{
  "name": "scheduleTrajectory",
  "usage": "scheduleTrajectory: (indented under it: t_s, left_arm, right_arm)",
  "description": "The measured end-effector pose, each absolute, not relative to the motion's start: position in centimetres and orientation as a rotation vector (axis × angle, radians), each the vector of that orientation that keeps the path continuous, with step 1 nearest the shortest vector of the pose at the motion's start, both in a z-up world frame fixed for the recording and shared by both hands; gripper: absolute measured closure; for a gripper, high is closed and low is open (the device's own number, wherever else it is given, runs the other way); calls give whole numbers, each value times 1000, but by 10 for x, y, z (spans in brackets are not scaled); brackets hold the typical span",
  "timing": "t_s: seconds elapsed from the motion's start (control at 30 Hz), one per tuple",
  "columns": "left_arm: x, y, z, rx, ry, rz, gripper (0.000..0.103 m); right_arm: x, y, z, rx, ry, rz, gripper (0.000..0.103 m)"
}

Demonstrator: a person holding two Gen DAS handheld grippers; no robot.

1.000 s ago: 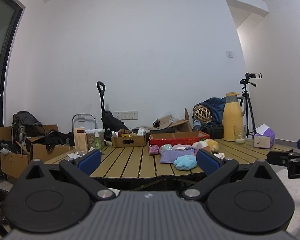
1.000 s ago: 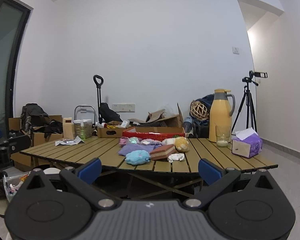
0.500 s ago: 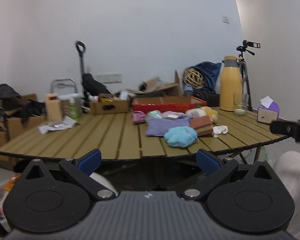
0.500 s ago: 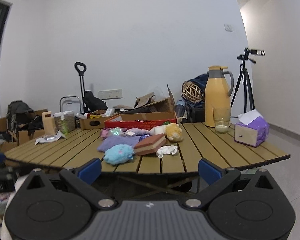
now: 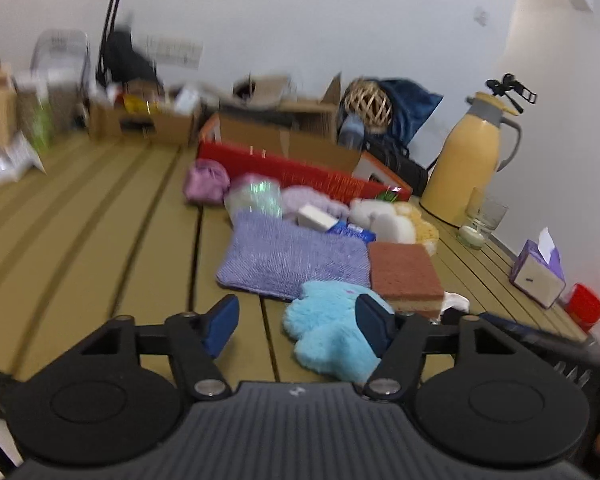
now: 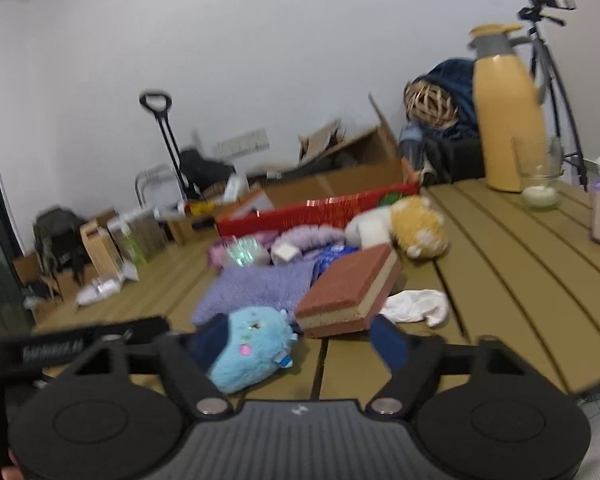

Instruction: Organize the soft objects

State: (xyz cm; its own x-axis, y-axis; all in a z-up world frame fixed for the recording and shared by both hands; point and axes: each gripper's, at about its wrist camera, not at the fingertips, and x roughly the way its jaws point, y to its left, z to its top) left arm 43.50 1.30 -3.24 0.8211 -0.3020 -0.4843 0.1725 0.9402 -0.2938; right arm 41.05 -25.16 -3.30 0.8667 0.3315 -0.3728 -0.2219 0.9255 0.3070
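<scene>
Both claws, left [image 5: 296, 326] and right [image 6: 298, 336], just narrowing yet spread and empty, flank blue plush [image 5: 332, 332], likely first pick off counter [image 5: 100, 220].

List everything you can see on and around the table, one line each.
blue plush toy: 1, light blue, near table edge
sponge block: 1, brick red over tan, right of the plush
knitted cloth: 1, lilac, behind the plush
white rag: 1, white, right of the sponge
yellow plush: 1, yellow and white, by the box
red box: 1, red outside, cardboard inside, behind the pile
thermos jug: 1, yellow, far right
glass: 1, clear, beside the jug
tissue box: 1, purple, right edge
slatted table: 1, tan
left tool: 1, black with blue pads, open, closing, nothing gripped
right tool: 1, same, open, closing
</scene>
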Motion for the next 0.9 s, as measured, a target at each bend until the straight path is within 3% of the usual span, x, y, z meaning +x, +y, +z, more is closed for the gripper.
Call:
scheduleTrajectory:
  t_s: [0.17,0.23,0.27,0.33,0.47,0.67,0.9]
  left_arm:
    - [475,21,-56,-355,654,-321,44]
    - [484,24,-62,-389,665,-378,48]
    - [488,24,-63,-401,674,-396,56]
    - [494,24,-67,-440,697,-417,62]
    - [496,28,-70,-476,697,-434,65]
    - [478,19,-45,-436,635,-439,67]
    - [481,10,11,-456,527,-500,67]
  right_arm:
    - [454,-234,-58,326,549,371,55]
    - [461,-230,-64,361,546,401,55]
    - [464,-229,-66,373,550,413,56]
    - [471,-228,-70,404,567,431,57]
    - [481,-230,-76,481,578,459,66]
    - [469,-232,-63,446,540,459,68]
    - [454,-246,-8,421,414,467,68]
